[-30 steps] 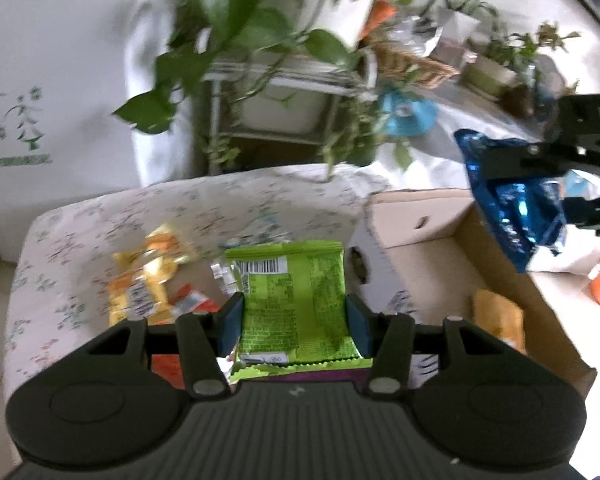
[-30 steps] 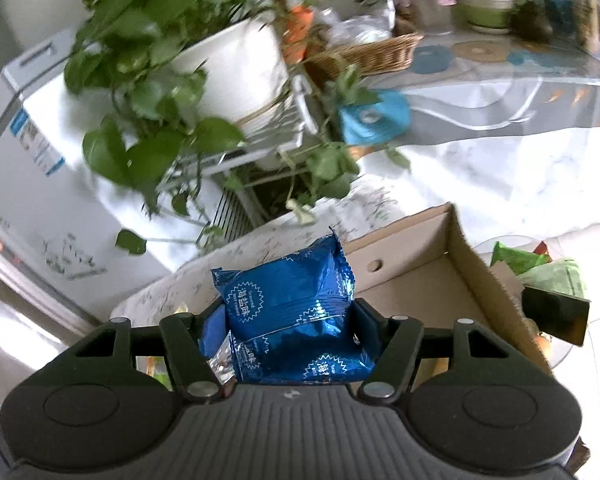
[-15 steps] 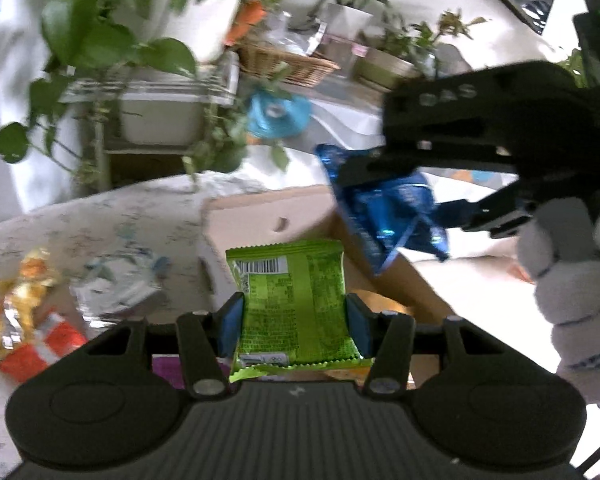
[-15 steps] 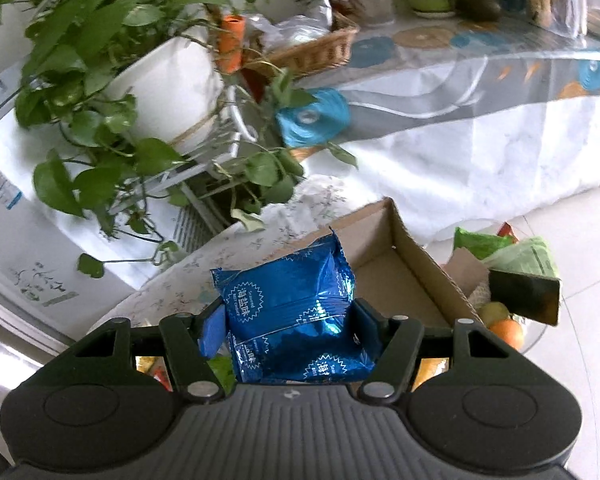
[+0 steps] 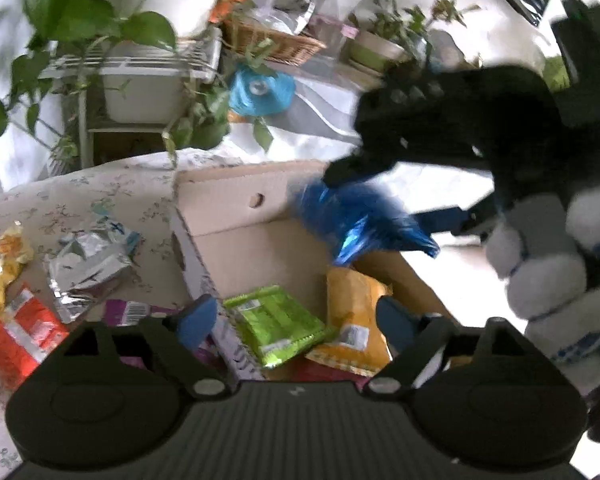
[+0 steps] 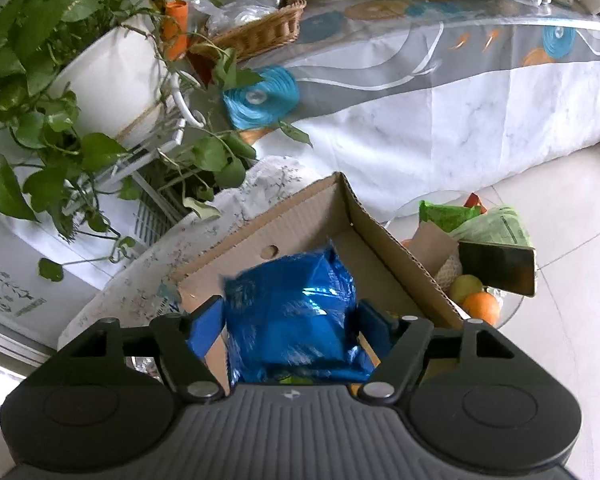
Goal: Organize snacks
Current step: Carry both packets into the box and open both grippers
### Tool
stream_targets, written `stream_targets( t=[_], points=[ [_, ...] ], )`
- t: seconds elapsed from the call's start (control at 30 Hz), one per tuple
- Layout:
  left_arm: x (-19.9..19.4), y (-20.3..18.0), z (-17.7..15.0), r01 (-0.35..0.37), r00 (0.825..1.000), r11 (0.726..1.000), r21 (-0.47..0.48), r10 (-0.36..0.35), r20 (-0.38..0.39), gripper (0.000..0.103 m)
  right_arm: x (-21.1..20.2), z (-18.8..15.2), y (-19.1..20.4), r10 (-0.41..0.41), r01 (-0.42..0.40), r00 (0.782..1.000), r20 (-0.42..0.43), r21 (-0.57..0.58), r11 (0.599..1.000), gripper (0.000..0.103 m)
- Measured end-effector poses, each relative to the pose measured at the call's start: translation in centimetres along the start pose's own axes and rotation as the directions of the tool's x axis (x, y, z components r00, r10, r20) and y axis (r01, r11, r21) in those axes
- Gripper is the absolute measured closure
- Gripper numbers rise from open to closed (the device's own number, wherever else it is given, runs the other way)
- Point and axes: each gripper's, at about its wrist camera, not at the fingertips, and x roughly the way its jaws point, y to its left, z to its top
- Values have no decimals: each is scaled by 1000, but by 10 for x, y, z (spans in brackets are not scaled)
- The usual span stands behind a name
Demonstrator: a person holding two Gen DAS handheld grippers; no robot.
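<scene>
- Left gripper spread wide, empty, above green packet inside cardboard box.
- Right gripper: grip on blurred blue packet unclear; may slip outside box.

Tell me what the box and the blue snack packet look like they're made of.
The box looks like plain brown corrugated cardboard, matte: fluting shows along its cut top edge. The blue snack packet seems to be glossy foil or metallised plastic film: it crinkles and throws bright glints. Motion blur leaves the exact film uncertain.
</scene>
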Motion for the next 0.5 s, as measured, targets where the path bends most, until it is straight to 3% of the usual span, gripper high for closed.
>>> stream_targets(
  t=[0.5],
  points=[
    [-54,69,21,-134,990,981,-142,140,29,8,-1,-2,11,66,-66,998,0,-38,997,20]
  ],
)
